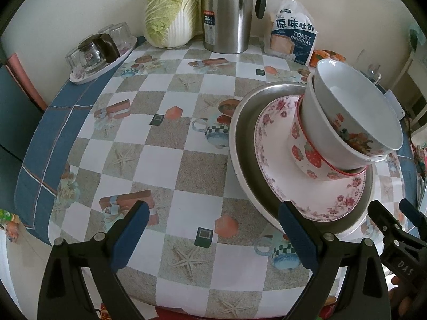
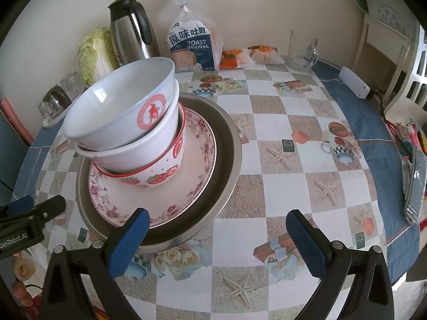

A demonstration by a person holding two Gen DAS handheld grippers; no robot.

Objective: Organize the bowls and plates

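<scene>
Bowls [image 2: 125, 122] stand nested three deep on a floral plate [image 2: 170, 186], which lies in a wide metal basin [image 2: 226, 165] on the counter [image 2: 280, 160]. Nearest the cameras, both claws hover above the counter with blue-padded jaws spread wide and nothing between them. The left claw [image 1: 213, 229] sits left of the stack, its right pad just before the basin's near rim; the right claw [image 2: 217, 237] sits to the stack's right, its left pad over the basin's near rim. "GenRobot.AI" shows on the left tool's body in the right wrist view.

Lowest of the bowls is a strawberry-printed one with a red rim [image 1: 307, 154]; above it sit two glossy white bowls, tilted, the top one [image 2: 117, 101] bearing a red round seal with a Chinese character. The counter wears a checked oilcloth printed with starfish, cups and gift boxes.

Farther back by the wall stand a napa cabbage [image 1: 170, 13], a brushed-steel thermal jug [image 1: 226, 13] labelled "24", and a bread bag [image 2: 192, 45] reading "TOAST ORIGINAL".
</scene>
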